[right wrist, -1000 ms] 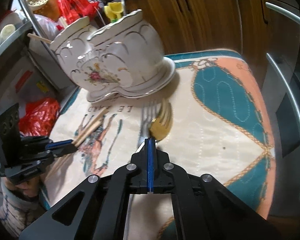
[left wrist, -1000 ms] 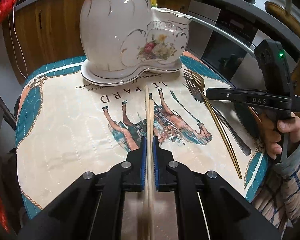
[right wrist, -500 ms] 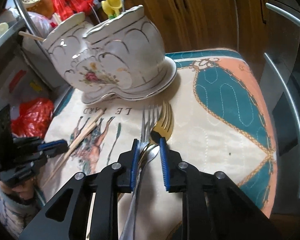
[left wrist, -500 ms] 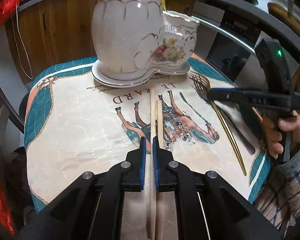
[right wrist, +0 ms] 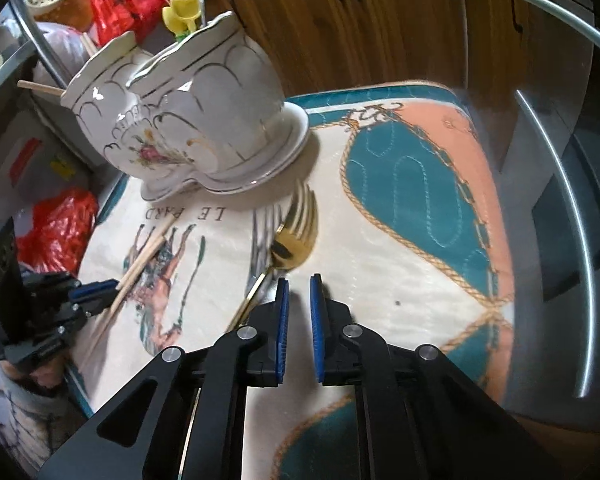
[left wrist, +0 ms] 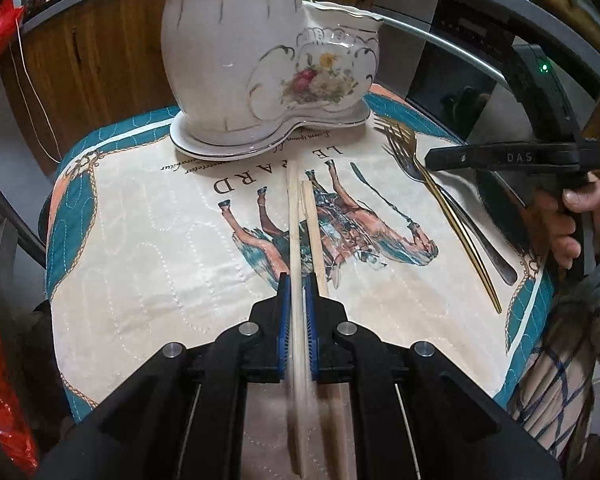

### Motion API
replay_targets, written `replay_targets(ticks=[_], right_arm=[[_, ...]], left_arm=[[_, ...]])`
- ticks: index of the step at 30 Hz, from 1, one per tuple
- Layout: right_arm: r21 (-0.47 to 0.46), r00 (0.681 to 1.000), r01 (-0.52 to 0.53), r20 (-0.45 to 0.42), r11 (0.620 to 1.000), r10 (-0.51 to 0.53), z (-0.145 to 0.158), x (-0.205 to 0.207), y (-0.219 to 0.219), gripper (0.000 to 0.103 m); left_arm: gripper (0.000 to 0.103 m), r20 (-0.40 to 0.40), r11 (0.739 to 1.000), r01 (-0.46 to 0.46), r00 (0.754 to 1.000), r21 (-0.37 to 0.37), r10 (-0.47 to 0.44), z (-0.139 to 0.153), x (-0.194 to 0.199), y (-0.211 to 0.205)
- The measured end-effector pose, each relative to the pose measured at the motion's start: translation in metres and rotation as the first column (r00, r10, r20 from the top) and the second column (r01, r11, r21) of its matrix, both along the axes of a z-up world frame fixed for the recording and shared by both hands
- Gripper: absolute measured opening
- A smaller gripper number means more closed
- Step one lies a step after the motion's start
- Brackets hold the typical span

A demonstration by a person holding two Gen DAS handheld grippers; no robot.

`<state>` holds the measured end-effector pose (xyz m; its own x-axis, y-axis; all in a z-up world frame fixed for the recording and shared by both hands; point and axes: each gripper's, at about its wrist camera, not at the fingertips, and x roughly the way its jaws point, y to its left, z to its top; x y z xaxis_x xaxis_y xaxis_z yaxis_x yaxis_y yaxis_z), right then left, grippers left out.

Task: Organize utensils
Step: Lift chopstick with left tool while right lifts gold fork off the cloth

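Two wooden chopsticks (left wrist: pixel 296 216) lie on the printed cloth (left wrist: pixel 148 240), tips toward the white floral ceramic holder (left wrist: pixel 260 56). My left gripper (left wrist: pixel 295 286) is slightly open, with one chopstick between its blue pads and the other just right of them. A gold fork (left wrist: pixel 440 200) and a silver fork (left wrist: pixel 460 216) lie at the right. My right gripper (right wrist: pixel 299 288) is open and empty, just right of the gold fork (right wrist: pixel 296 232) and silver fork (right wrist: pixel 262 236). The holder (right wrist: pixel 188 120) stands beyond, with a chopstick and a yellow utensil in it.
The cloth (right wrist: pixel 400 216) covers a small table with edges close on all sides. Wooden cabinets (right wrist: pixel 380 20) stand behind the holder. Red plastic bags (right wrist: pixel 56 224) sit off the table's left side. An oven front (left wrist: pixel 452 64) is at the far right.
My left gripper loosened on the chopsticks, which now rest on the cloth slightly apart. My right gripper opened, let go of the forks and shifted right of them.
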<state>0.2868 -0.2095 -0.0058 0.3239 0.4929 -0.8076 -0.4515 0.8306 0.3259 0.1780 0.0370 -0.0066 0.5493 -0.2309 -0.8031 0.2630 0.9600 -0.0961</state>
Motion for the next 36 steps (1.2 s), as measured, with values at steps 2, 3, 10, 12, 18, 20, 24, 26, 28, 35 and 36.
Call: replay_targets(ticks=[2, 3, 10, 12, 18, 20, 24, 26, 28, 35, 36], right_arm=[[0.006, 1.000, 0.007, 0.000, 1.000, -0.007, 0.004, 0.000, -0.003, 0.012], [0.012, 1.000, 0.007, 0.000, 1.000, -0.007, 0.005, -0.001, -0.003, 0.012], [-0.022, 0.999, -0.042, -0.019, 0.999, 0.042, 0.009, -0.009, 0.023, 0.015], [-0.049, 0.998, -0.061, -0.021, 0.997, 0.060, 0.011, -0.011, 0.032, 0.022], [-0.162, 0.998, -0.069, -0.014, 0.984, 0.068, 0.015, -0.006, 0.055, 0.022], [-0.223, 0.998, -0.060, -0.022, 0.973, 0.056, 0.011, 0.000, 0.060, 0.022], [-0.267, 0.997, -0.074, -0.036, 0.961, 0.067, 0.009, 0.004, 0.066, 0.019], [-0.243, 0.995, -0.094, -0.065, 0.965, 0.081, 0.010, 0.005, 0.067, 0.013], [-0.240, 0.994, -0.095, -0.080, 0.966, 0.077, 0.010, 0.006, 0.068, 0.013], [-0.251, 0.992, -0.108, -0.097, 0.962, 0.086, 0.013, 0.006, 0.070, 0.010], [-0.249, 0.991, -0.116, -0.096, 0.961, 0.095, 0.014, 0.004, 0.071, 0.009]], left_arm=[[0.006, -0.003, 1.000, -0.003, 1.000, 0.008, 0.003, 0.000, 0.002, -0.003], [0.006, -0.003, 1.000, -0.003, 1.000, 0.011, 0.003, 0.000, 0.003, -0.003], [0.006, -0.050, 0.999, 0.002, 0.999, 0.042, 0.000, 0.002, 0.029, -0.010], [0.006, -0.067, 0.998, 0.017, 0.998, 0.060, -0.013, 0.003, 0.032, -0.012], [0.006, -0.095, 0.997, 0.002, 0.996, 0.082, 0.006, 0.006, 0.032, -0.003], [0.006, -0.101, 0.996, -0.010, 0.995, 0.093, 0.019, 0.007, 0.028, 0.003], [0.006, -0.116, 0.991, -0.016, 0.993, 0.136, 0.032, 0.007, 0.024, 0.011], [0.007, -0.124, 0.989, -0.008, 0.992, 0.149, 0.027, 0.007, 0.025, 0.012], [0.007, -0.137, 0.983, 0.007, 0.990, 0.182, 0.019, 0.007, 0.031, 0.007], [0.007, -0.208, 0.971, 0.047, 0.978, 0.235, 0.003, 0.009, 0.057, -0.001], [0.007, -0.213, 0.968, 0.053, 0.977, 0.244, 0.000, 0.009, 0.058, -0.003]])
